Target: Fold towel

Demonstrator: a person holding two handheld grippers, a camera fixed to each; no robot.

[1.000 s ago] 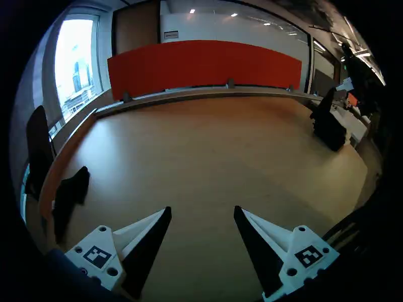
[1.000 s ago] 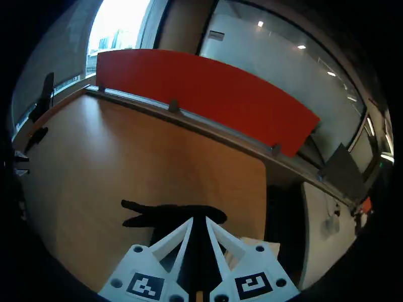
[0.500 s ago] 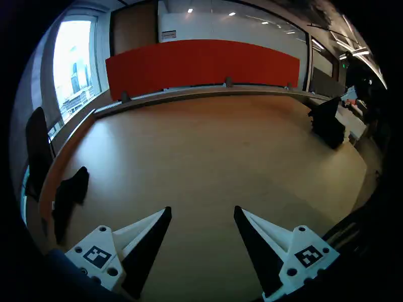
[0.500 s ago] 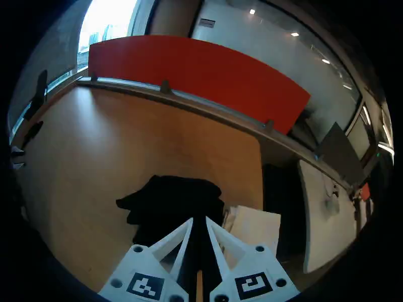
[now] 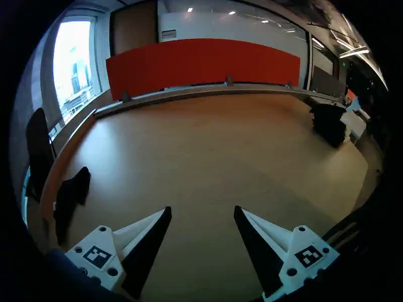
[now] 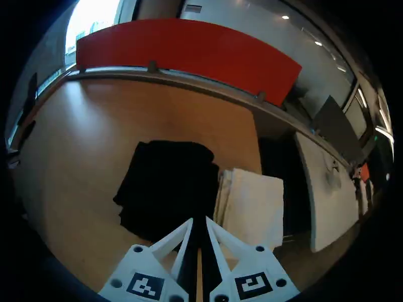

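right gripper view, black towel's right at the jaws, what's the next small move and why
Probably bring the left gripper across to the black towel to take its near edge beside the right gripper. The left jaws stand open over bare table, holding nothing, while the right jaws sit almost closed at the towel's near edge; whether they pinch it I cannot tell.

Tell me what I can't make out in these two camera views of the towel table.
- Right gripper view: the black towel's near edge is hidden behind the right claw. Whether the claw pinches it is unclear, dark on dark.
- Right gripper view: the white folded stack's layers are too blurred to count.
- Left gripper view: the dark cloth is squeezed at the fisheye rim, its shape unclear.
- Left gripper view: the black pile is too small and dark to identify.
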